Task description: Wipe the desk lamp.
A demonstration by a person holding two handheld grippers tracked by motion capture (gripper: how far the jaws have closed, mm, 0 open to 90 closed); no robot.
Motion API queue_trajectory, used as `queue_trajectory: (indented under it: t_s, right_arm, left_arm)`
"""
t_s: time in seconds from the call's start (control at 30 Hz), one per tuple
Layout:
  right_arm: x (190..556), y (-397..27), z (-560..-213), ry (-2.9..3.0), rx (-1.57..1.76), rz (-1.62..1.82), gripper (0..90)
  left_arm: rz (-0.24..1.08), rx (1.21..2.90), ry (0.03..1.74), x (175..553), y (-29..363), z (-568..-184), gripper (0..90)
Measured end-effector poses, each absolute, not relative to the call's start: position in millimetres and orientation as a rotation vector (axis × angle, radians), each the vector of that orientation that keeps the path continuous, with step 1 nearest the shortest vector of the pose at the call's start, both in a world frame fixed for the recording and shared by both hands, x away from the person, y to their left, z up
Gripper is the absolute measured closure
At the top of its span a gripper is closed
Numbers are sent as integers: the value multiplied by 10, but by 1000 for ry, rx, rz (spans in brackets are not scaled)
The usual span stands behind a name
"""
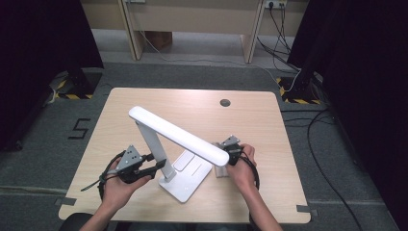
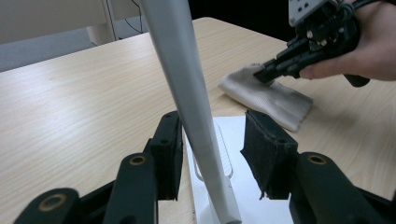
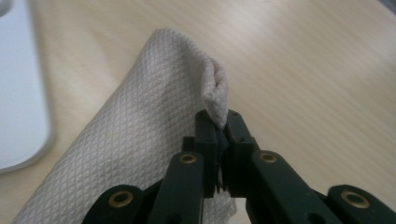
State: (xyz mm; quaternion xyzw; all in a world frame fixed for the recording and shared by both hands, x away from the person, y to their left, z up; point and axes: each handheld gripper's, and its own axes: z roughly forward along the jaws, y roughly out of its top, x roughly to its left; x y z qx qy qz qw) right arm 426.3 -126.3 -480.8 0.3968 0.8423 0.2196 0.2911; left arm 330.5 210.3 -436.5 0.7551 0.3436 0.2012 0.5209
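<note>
A: Where's the cloth (image 3: 140, 140)?
B: On the table (image 1: 192, 103), just right of the lamp (image 1: 180, 137) base. The right gripper (image 3: 218, 122) pinches a fold of it w/ jaws pressed together.
A: And the left gripper (image 2: 212, 144)?
B: Left of the lamp. Jaws spread, one each side of the lamp pole, not squeezing it.

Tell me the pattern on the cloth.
The cloth is pale grey-beige with a fine diamond weave, clearest in the right gripper view.
</note>
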Motion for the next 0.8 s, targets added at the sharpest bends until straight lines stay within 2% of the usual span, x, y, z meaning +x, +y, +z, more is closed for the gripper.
queue_trajectory:
  t_s: [0.23, 0.47, 0.8]
  right_arm:
    - [4426, -1398, -4761, 2177, 1127, 589, 858]
    - [4476, -1456, -4911, 2188, 1179, 576, 804]
    - [4448, -1492, -4790, 2113, 1184, 632, 592]
  left_arm:
    - [474, 1795, 835, 3332, 2120, -4354, 570]
    - [478, 1787, 837, 3341, 2139, -4343, 569]
    - [475, 1784, 838, 3347, 2128, -4340, 569]
